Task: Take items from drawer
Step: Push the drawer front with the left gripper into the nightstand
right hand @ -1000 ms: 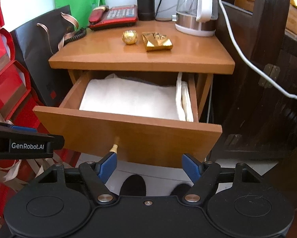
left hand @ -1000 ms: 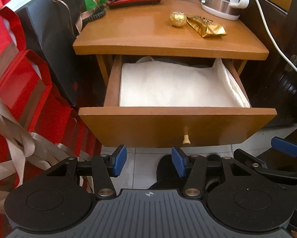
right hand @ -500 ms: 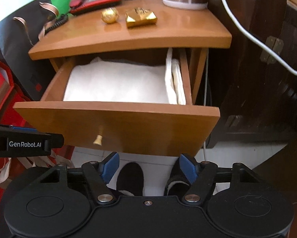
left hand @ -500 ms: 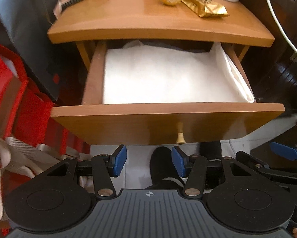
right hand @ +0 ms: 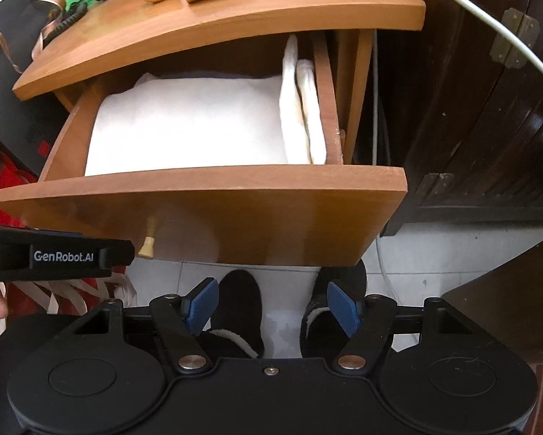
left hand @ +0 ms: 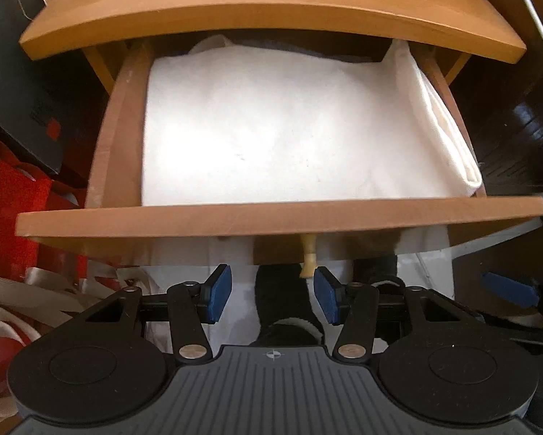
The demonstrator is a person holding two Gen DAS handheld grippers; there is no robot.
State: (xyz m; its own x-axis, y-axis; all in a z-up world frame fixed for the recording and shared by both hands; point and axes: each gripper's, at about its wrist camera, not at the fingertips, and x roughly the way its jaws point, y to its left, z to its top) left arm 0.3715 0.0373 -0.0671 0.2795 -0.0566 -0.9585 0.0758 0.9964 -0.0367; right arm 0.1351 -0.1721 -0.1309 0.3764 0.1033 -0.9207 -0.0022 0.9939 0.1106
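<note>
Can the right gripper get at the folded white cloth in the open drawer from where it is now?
Probably yes. The drawer is pulled well out, the white cloth lies uncovered on top, and the right gripper, empty, jaws apart, has nothing between it and the cloth.

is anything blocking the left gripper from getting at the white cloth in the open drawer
Only the drawer's front panel: the left gripper, jaws open and empty, sits below and in front of it, beside the knob. The white cloth lies uncovered, reachable from above.
</note>
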